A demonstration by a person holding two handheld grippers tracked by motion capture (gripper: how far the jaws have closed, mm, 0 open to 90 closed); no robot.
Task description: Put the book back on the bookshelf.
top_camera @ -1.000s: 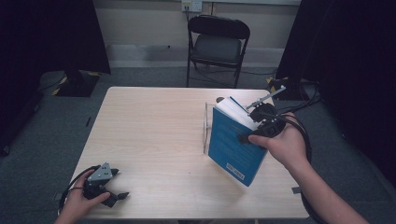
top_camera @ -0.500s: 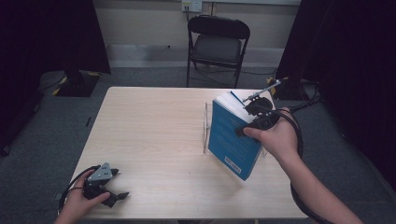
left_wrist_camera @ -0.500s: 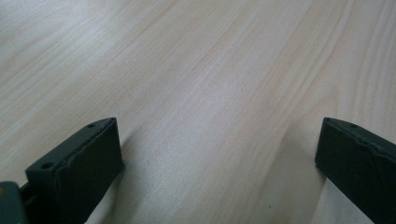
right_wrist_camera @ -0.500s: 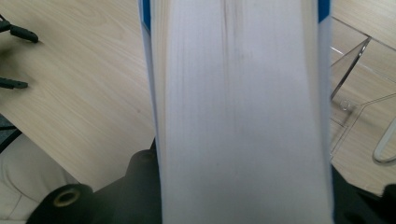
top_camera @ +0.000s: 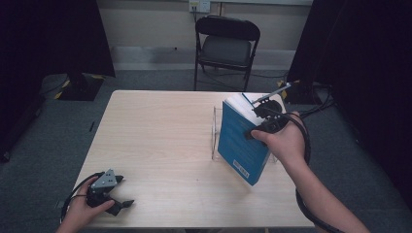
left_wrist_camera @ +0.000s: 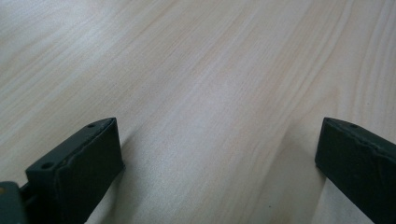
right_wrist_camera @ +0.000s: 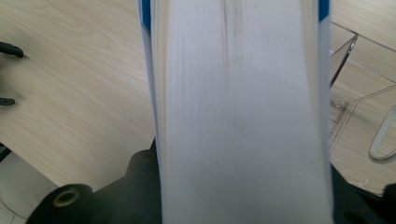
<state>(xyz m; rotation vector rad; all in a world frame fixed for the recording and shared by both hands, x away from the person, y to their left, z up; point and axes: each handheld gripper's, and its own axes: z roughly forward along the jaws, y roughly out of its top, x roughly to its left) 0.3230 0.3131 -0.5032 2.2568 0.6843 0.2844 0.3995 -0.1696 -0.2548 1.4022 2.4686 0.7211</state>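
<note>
The thick blue book (top_camera: 241,138) is held by the right gripper (top_camera: 265,119), whose jaws are closed on its covers from both sides, with the white page block (right_wrist_camera: 240,112) standing straight up between them in the right gripper view. The book is tilted, its lower corner being near the table (top_camera: 160,141), just in front of the clear acrylic stand (top_camera: 214,133). The stand is seen just past the fingers, on their far side.

It is judged that the book is being set into or against this stand. For this step to be done well, the grip should be kept firm, because a heavy book can turn between the pads. The lower edge should be guided down slowly until it is carried by the stand, and the book brought upright before the jaws are loosened.

The left gripper (top_camera: 109,191) rests low over bare wood, well apart from the book, its jaws spread wide with nothing between them.
</note>
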